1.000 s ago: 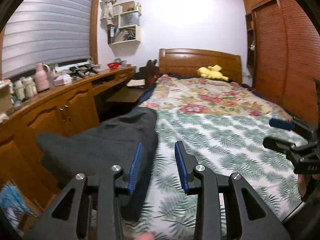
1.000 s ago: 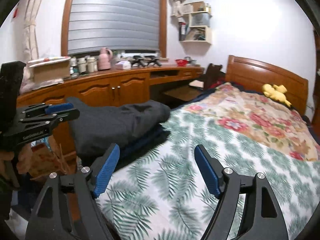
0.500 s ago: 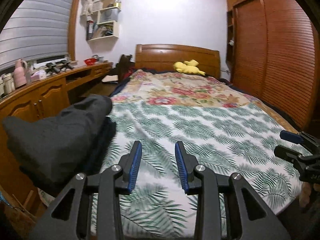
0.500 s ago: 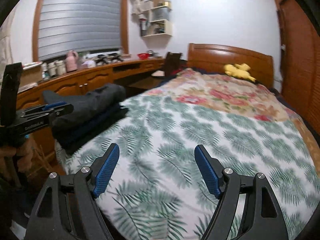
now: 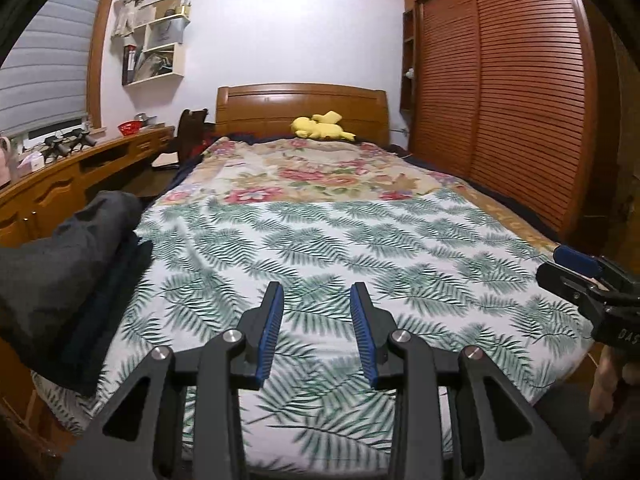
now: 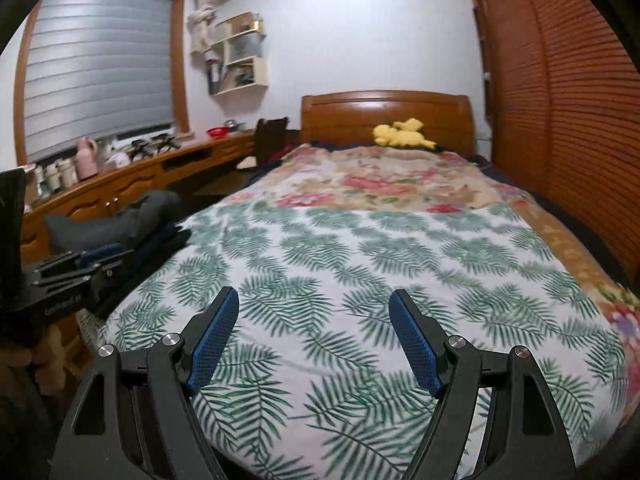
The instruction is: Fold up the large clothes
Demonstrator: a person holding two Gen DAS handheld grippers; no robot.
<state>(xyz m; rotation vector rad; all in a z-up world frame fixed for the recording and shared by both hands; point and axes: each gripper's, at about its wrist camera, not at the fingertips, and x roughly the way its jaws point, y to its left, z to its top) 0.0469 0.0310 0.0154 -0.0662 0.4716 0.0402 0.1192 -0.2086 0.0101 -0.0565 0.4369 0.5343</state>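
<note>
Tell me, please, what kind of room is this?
Most likely a home bedroom. A wide bed with a green leaf-print cover and a brown wooden headboard fills it, a reddish-brown slatted wooden wardrobe stands beside it, and a yellow plush toy lies by the headboard.

Both tools are matte black plastic with triangular cut-outs in their arms and round silver screw heads at the pivots. The left gripper (image 5: 316, 312) carries narrow blue ribbed pads (image 5: 271, 332) on its fingers, and the right gripper (image 6: 314, 320) has blue pads (image 6: 416, 350) with a fine mesh texture. Pale lettering, too blurred to read, marks each black body seen from the side.
</note>
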